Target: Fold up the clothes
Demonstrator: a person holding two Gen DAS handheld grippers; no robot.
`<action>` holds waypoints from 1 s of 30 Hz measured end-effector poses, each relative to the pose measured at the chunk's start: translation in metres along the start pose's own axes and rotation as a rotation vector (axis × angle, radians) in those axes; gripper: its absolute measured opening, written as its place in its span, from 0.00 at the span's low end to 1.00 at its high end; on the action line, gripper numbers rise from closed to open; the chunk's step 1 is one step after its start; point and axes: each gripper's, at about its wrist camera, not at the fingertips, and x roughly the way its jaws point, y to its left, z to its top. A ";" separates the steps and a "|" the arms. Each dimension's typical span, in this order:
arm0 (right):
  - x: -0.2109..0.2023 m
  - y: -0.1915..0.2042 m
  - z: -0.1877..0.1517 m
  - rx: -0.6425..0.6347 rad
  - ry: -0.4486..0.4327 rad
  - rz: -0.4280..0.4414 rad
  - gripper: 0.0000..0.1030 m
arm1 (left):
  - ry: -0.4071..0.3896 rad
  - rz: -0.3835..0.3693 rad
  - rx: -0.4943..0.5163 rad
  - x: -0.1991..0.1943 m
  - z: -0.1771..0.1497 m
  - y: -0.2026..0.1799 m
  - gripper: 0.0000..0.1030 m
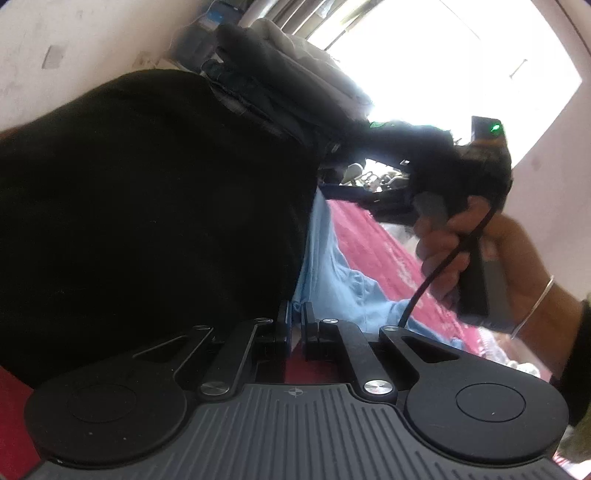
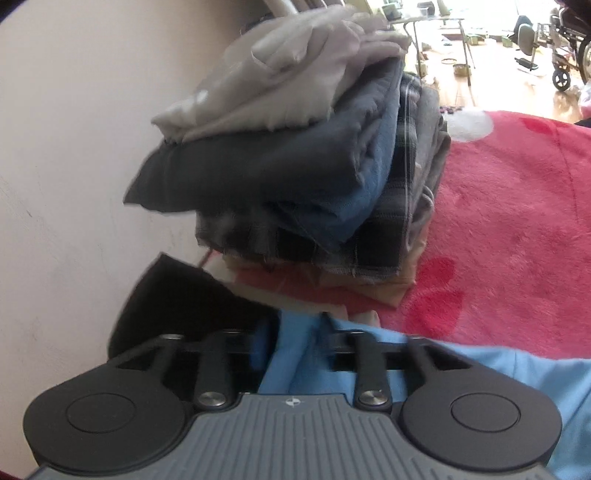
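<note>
A light blue garment (image 1: 332, 273) lies on the pink blanket (image 1: 373, 247), with a black garment (image 1: 147, 221) hanging large at the left. My left gripper (image 1: 295, 314) has its fingers nearly together, and the blue cloth's edge sits at their tips. In the right wrist view, the light blue garment (image 2: 295, 362) is bunched between the fingers of my right gripper (image 2: 300, 328), which is shut on it. A corner of the black garment (image 2: 166, 295) shows at the left. A hand (image 1: 454, 243) holds the right gripper's handle in the left wrist view.
A tall stack of folded clothes (image 2: 295, 166) stands on the pink blanket (image 2: 517, 221) against the pale wall (image 2: 74, 147). The same stack (image 1: 280, 92) appears beyond the black garment. Further off are a folding table (image 2: 436, 29) and a wheelchair (image 2: 565, 55) on a wooden floor.
</note>
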 end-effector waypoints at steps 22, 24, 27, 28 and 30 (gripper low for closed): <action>-0.421 -0.113 -0.098 0.251 -0.407 -0.252 0.65 | -0.067 -0.009 0.223 -0.039 0.017 -0.050 0.34; -0.457 -0.114 -0.137 0.271 -0.416 -0.326 0.65 | 0.003 -0.065 0.283 -0.036 0.012 -0.069 0.37; -0.489 -0.115 -0.198 0.310 -0.375 -0.448 0.65 | 0.166 -0.166 0.398 -0.029 -0.016 -0.097 0.40; -0.494 -0.116 -0.220 0.330 -0.347 -0.492 0.65 | 0.226 -0.203 0.440 -0.027 -0.029 -0.107 0.40; -0.501 -0.124 -0.261 0.394 -0.300 -0.553 0.65 | 0.346 -0.277 0.522 -0.023 -0.053 -0.126 0.41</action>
